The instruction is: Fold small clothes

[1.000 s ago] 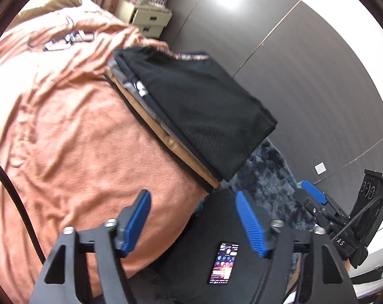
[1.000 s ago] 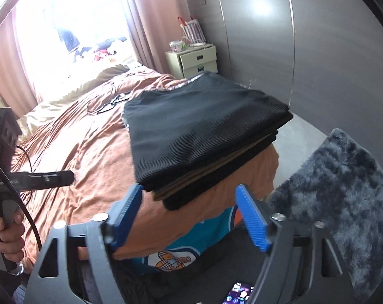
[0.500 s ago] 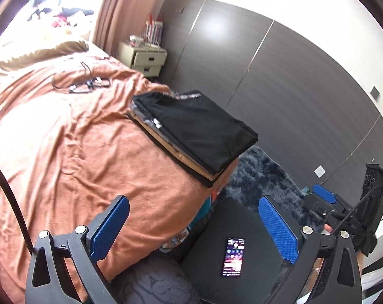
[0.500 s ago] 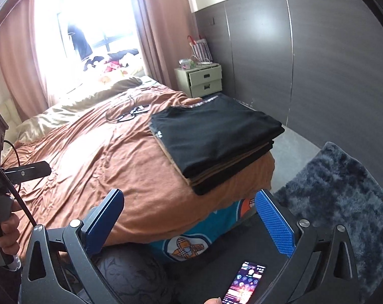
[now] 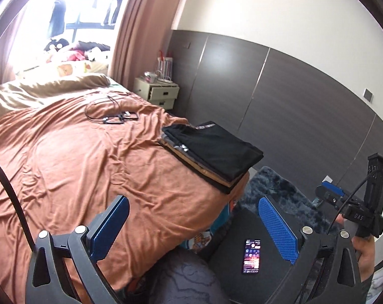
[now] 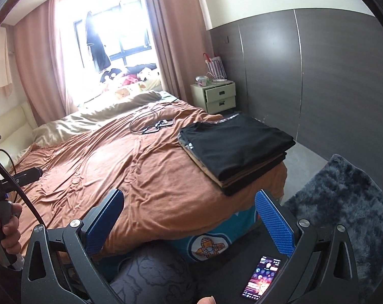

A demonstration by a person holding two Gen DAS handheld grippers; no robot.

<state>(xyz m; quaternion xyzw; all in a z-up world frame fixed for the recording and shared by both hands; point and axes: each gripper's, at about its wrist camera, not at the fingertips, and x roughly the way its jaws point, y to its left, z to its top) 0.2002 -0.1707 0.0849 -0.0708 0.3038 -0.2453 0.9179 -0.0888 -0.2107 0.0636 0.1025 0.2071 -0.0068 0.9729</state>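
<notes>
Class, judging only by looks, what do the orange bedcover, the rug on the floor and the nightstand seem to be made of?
Orange bedcover: soft knit or jersey-like cloth, matte, falling in fine creases.
Rug: long-pile synthetic or faux fur, dark grey-blue, shaggy tufts.
Nightstand: probably painted wood or laminate board, smooth pale cream fronts with dark handles.

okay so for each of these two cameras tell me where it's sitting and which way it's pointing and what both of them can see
Left wrist: rides the left gripper, jaws open, facing across the bed toward the window; the right gripper and its hand show at the right edge.
Right wrist: rides the right gripper, jaws open, facing the same way; the left hand shows at the left edge.
Shared: the stack of folded clothes on the bed corner, the phone, the nightstand and the fuzzy rug.
</notes>
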